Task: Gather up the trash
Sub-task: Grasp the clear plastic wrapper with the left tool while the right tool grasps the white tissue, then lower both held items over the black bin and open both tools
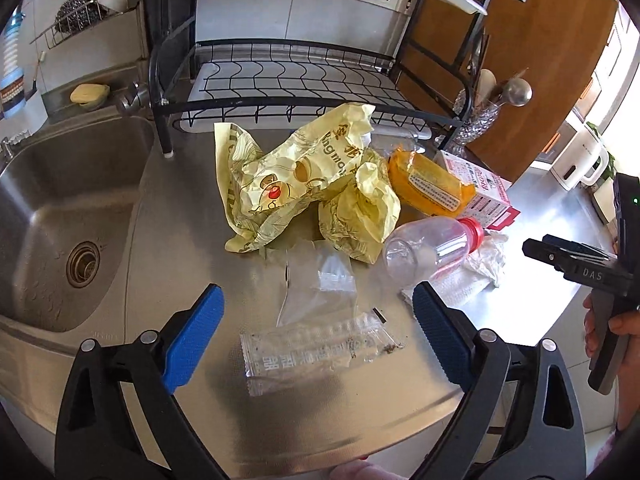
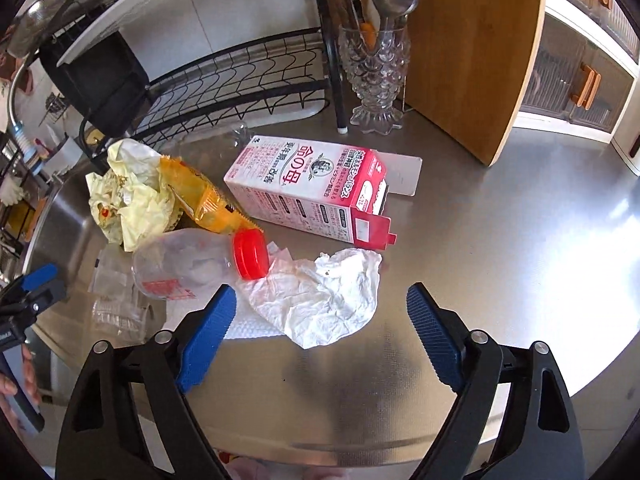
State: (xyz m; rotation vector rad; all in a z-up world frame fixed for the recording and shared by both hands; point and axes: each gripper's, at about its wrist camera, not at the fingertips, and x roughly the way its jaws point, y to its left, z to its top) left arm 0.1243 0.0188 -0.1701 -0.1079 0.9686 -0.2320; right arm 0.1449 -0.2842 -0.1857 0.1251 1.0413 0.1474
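Note:
Trash lies on the steel counter point(image 1: 192, 208). In the left wrist view: crumpled yellow wrappers point(image 1: 296, 176), an orange packet point(image 1: 432, 184), a pink carton point(image 1: 484, 196), a clear bottle with a red cap point(image 1: 432, 248), a white tissue point(image 1: 480, 272) and clear plastic wrappers point(image 1: 316, 340). My left gripper point(image 1: 318, 312) is open above the clear wrappers, holding nothing. In the right wrist view my right gripper point(image 2: 320, 312) is open over the tissue point(image 2: 324, 296), with the bottle point(image 2: 192, 260), carton point(image 2: 308, 196), orange packet point(image 2: 204, 200) and yellow wrappers point(image 2: 132, 196) beyond.
A steel sink point(image 1: 68, 216) is left of the trash. A black dish rack point(image 1: 288, 80) stands behind it. A glass utensil holder point(image 2: 376, 76) and a wooden board point(image 2: 472, 48) stand at the back right. A white kettle point(image 1: 580, 160) is far right.

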